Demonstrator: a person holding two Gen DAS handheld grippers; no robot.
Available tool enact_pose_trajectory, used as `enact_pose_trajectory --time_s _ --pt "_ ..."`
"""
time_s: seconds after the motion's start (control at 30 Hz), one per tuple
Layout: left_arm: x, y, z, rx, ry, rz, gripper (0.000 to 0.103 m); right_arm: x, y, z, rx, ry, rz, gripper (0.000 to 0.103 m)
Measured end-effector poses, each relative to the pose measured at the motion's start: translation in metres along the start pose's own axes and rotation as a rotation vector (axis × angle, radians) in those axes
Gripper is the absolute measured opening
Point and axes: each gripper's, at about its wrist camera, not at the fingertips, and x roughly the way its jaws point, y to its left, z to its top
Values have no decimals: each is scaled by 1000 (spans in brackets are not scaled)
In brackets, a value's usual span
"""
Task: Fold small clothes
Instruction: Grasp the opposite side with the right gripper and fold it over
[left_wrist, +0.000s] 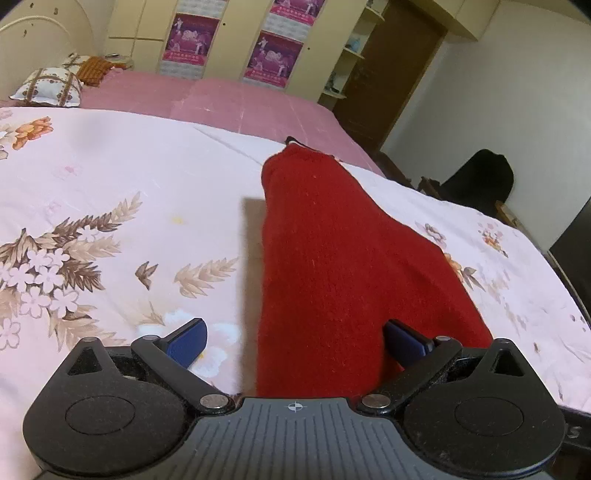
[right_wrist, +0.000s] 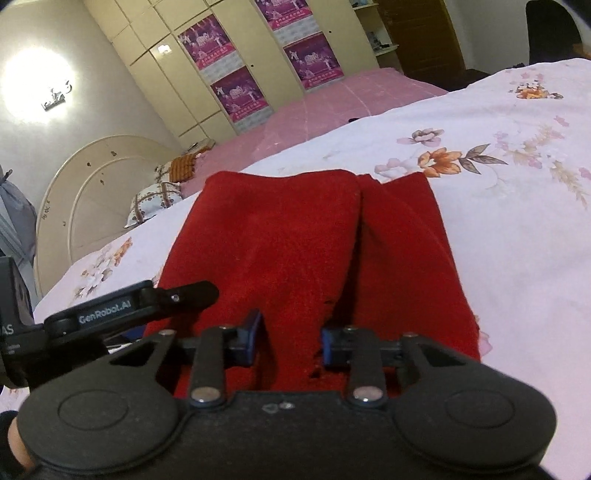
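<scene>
Red garment (left_wrist: 332, 266), floral white bedspread (left_wrist: 110, 192)

The red knitted garment (left_wrist: 332, 258) lies on the flower-printed white bedsheet (left_wrist: 110, 184), which covers the near part of the bed. Behind this sheet lies the pink quilted cover (left_wrist: 221, 96), and on its far left end rest two patterned pillows (left_wrist: 50, 88). Behind the bed stands the cream wardrobe with purple posters (left_wrist: 273, 55), and to the right of it the brown wooden door (left_wrist: 391, 74). In the right wrist view the garment is folded lengthwise, one part lying beside the other. The right gripper (right_wrist: 291, 339) stands at the garment's near edge with cloth between its blue pads. The left gripper (left_wrist: 295, 339) is at the near edge too, left of the right one.
</scene>
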Motion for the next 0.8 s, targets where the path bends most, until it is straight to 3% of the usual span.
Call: enact_pose_trajectory --time_s 0.07,0.17,0.27,0.4,0.47,0.5,0.57,0.6,0.63,0.8 --pt "1 0 0 1 -2 7 102 9 -3 0 14 16 -1 36" --pt "0 -1 1 -8 -2 13 101 9 3 1 -6 6 12 19" --pt "-12 -7 7 6 -50 7 101 -7 18 3 -103 -60 -7 17" --pt "-18 -21 16 31 -68 -24 101 -36 25 20 -181 -138 -20 17" --pt "-9 -28 13 63 -52 -2 101 -49 19 24 -209 -144 -48 17" --pt "1 -29 9 73 -19 14 102 -50 12 23 -198 -129 -69 18" --pt "20 -24 -2 47 48 5 103 -34 -9 18 -143 -17 -87 21" --pt "21 -23 -4 24 46 2 103 -25 -19 11 -119 20 -119 27" --pt "19 -24 -3 25 45 10 103 -17 -26 1 -131 28 -167 27" --pt "1 -31 17 54 22 2 103 -38 -19 9 -148 -82 -205 30"
